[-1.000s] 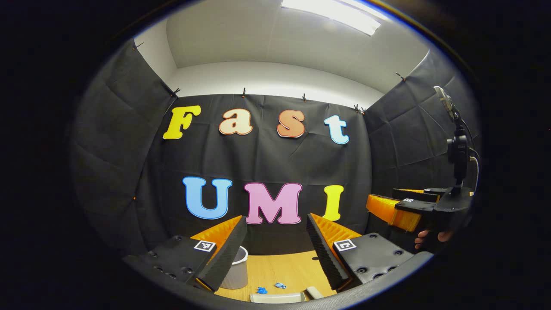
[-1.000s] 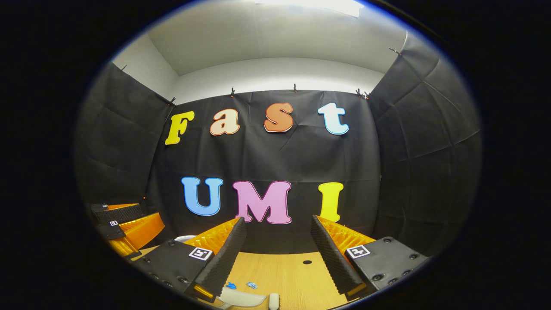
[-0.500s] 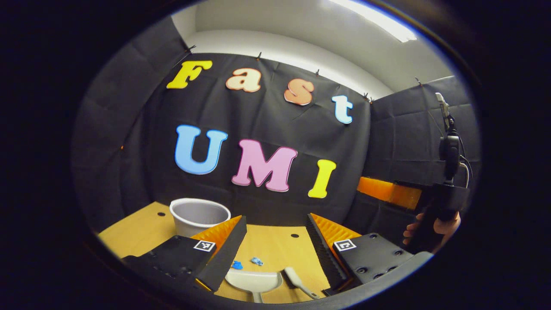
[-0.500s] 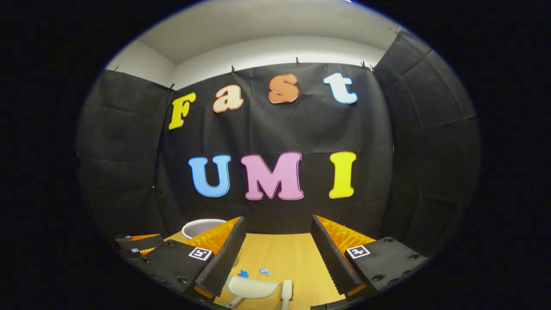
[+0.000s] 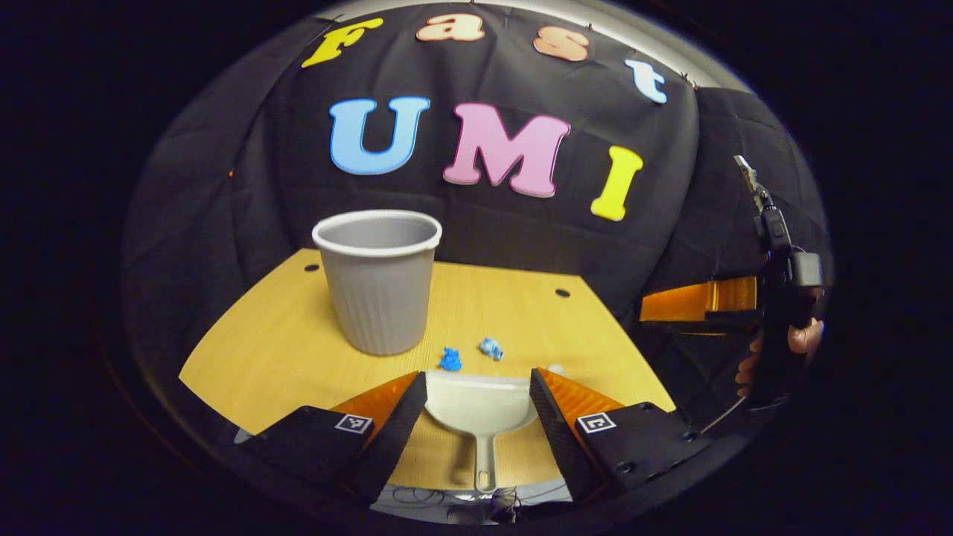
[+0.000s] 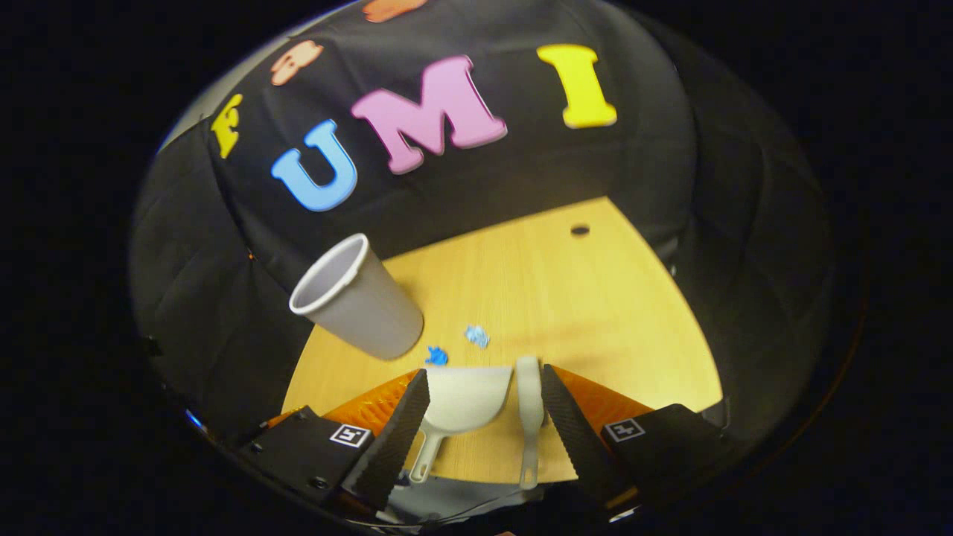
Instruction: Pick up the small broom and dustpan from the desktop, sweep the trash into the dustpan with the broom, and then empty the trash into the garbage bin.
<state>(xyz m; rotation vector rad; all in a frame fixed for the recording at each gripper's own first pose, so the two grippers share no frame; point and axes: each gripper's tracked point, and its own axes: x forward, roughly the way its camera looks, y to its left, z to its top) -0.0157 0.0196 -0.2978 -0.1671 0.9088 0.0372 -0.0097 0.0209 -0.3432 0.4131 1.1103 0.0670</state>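
Note:
A white dustpan (image 5: pixel 480 404) lies on the wooden desktop (image 5: pixel 260 350), its handle pointing at the near edge. It sits between the fingers of my open left gripper (image 5: pixel 476 417), which hovers above it. Two blue scraps of trash (image 5: pixel 450 359) lie just beyond the pan. In the right gripper view, the small white broom (image 6: pixel 529 406) lies right of the dustpan (image 6: pixel 461 398), both between the fingers of my open right gripper (image 6: pixel 484 417). The blue trash (image 6: pixel 476 336) is just past them. The other gripper (image 5: pixel 696 301), held by a hand, is at the right of the left gripper view.
A grey garbage bin (image 5: pixel 378 279) stands upright on the desk, left of the trash and behind the dustpan; the bin (image 6: pixel 357 298) appears at the left in the right gripper view. Small holes mark the desk's far side. Black cloth walls enclose the desk.
Both grippers have tipped down toward the desk and closer in. The dustpan, broom, bin and trash now sit higher and larger in both views. Both grippers remain open.

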